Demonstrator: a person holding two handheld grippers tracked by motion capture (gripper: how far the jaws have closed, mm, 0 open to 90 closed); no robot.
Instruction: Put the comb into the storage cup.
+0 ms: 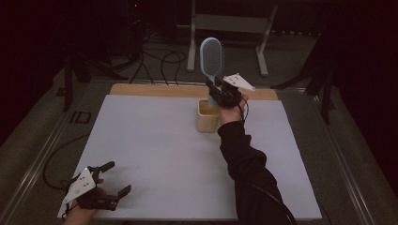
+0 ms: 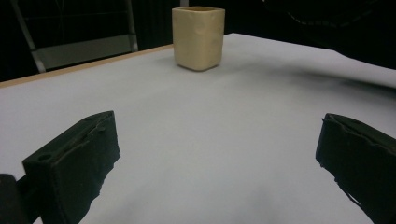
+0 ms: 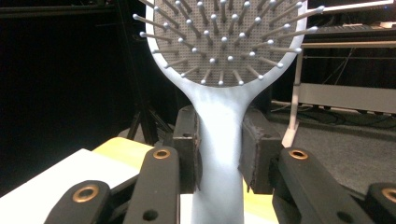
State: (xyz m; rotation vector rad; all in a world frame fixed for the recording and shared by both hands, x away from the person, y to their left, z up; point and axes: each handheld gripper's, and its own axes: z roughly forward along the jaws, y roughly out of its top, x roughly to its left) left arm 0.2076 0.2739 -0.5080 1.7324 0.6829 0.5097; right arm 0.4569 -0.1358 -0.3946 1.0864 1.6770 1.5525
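Note:
A pale blue hairbrush (image 1: 212,58) stands upright over a cream square cup (image 1: 208,117) at the back middle of the white table. My right gripper (image 1: 217,90) is shut on the brush's handle (image 3: 219,140), bristles (image 3: 224,37) facing its camera. The handle's lower end reaches down to the cup's mouth; whether it is inside is hidden. My left gripper (image 1: 115,178) rests open near the table's front left corner, nothing between its jaws. From there the cup (image 2: 198,37) stands far ahead.
The white mat (image 1: 164,154) covers the table, with a wooden strip (image 1: 155,90) along the back edge. A sleeved forearm (image 1: 244,164) crosses the right half. Behind the table are a metal frame (image 1: 230,28) and cables (image 1: 159,61) on the floor.

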